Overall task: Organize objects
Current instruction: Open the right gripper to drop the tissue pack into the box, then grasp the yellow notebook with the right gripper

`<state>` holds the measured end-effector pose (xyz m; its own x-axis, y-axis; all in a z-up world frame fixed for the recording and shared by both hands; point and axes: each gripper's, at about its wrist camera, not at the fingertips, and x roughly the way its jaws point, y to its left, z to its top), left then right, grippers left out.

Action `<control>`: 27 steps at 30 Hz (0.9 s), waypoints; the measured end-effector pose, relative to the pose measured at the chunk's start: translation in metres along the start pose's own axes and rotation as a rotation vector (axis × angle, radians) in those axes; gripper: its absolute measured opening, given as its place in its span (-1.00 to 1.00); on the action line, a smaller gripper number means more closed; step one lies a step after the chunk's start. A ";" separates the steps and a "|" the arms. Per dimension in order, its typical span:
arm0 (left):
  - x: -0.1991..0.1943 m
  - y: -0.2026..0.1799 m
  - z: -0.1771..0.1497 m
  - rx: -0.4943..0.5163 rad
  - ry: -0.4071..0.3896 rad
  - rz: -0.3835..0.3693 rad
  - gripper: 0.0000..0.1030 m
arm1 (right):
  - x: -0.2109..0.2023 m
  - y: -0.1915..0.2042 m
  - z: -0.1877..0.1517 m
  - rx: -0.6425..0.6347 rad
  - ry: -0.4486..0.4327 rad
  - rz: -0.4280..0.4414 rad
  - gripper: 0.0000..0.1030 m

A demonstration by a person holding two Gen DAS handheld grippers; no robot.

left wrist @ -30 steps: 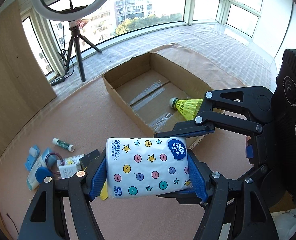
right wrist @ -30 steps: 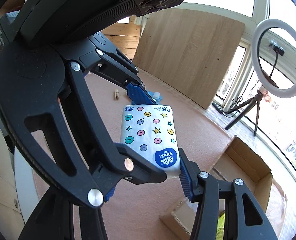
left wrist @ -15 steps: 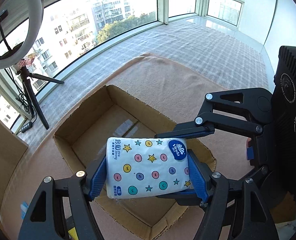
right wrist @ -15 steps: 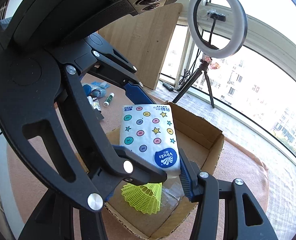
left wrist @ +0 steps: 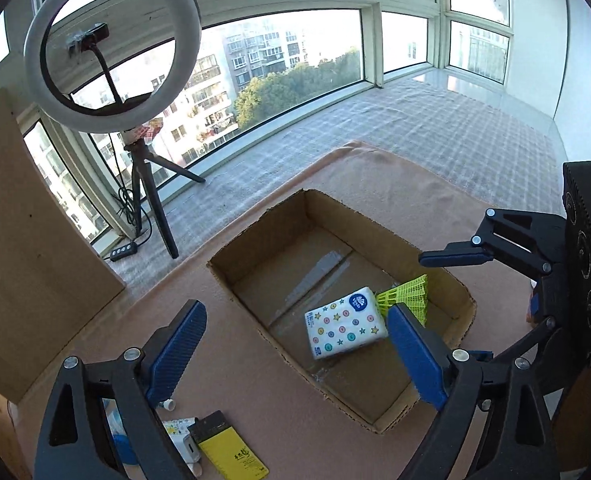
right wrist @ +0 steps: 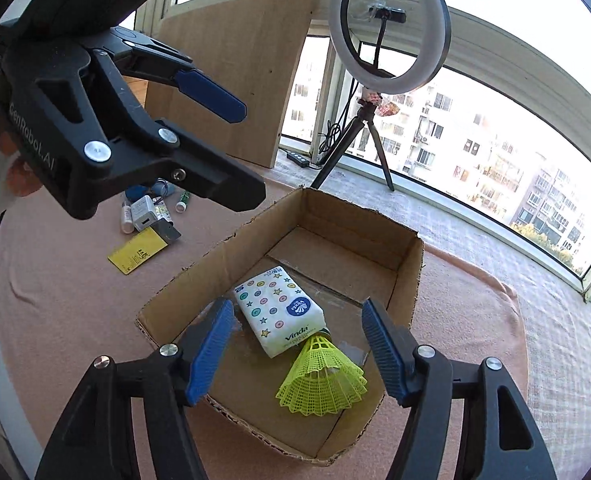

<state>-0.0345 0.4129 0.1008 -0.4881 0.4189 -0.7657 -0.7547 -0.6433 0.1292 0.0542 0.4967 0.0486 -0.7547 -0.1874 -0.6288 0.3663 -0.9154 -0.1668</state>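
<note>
While our left hand-held gripper and right hand-held gripper hang with jaws just spread wide and empty, we see the tissue pack lying inside the cardboard box, touching the yellow shuttlecock, with bare box floor beyond.

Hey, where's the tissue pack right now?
The tissue pack lies on the floor of the cardboard box, low in the right wrist view, touching the yellow shuttlecock.
</note>
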 end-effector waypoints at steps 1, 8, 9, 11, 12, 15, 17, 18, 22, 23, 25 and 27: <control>-0.007 0.009 -0.010 -0.013 -0.001 0.010 0.84 | 0.002 0.006 0.005 -0.006 0.003 -0.005 0.22; -0.042 0.106 -0.116 -0.213 0.045 0.105 0.87 | 0.024 0.065 0.034 -0.008 0.039 0.001 0.33; -0.047 0.121 -0.135 -0.251 0.050 0.123 0.87 | 0.030 0.076 0.038 -0.003 0.055 0.006 0.36; -0.059 0.149 -0.173 -0.331 0.057 0.151 0.88 | 0.043 0.100 0.044 0.004 0.087 0.024 0.36; -0.065 0.162 -0.192 -0.375 0.063 0.159 0.88 | 0.052 0.113 0.046 0.011 0.111 0.032 0.36; -0.082 0.192 -0.244 -0.487 0.081 0.168 0.88 | 0.079 0.148 0.050 0.066 0.213 0.034 0.36; -0.095 0.205 -0.274 -0.532 0.098 0.198 0.88 | 0.095 0.163 0.051 0.143 0.248 0.049 0.36; -0.101 0.209 -0.287 -0.553 0.102 0.210 0.88 | 0.105 0.168 0.051 0.184 0.268 0.054 0.36; -0.124 0.217 -0.325 -0.642 0.104 0.231 0.89 | 0.135 0.179 0.053 0.311 0.321 0.035 0.36; -0.127 0.216 -0.330 -0.657 0.106 0.236 0.89 | 0.141 0.179 0.055 0.330 0.331 0.022 0.36; -0.132 0.213 -0.339 -0.674 0.112 0.242 0.89 | 0.149 0.179 0.059 0.367 0.338 0.007 0.36; -0.136 0.212 -0.345 -0.680 0.112 0.248 0.89 | 0.158 0.179 0.062 0.369 0.368 -0.054 0.36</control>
<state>0.0233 -0.0016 0.0150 -0.5340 0.1647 -0.8293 -0.1707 -0.9816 -0.0850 -0.0333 0.2808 -0.0330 -0.5014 -0.0592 -0.8632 0.0655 -0.9974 0.0304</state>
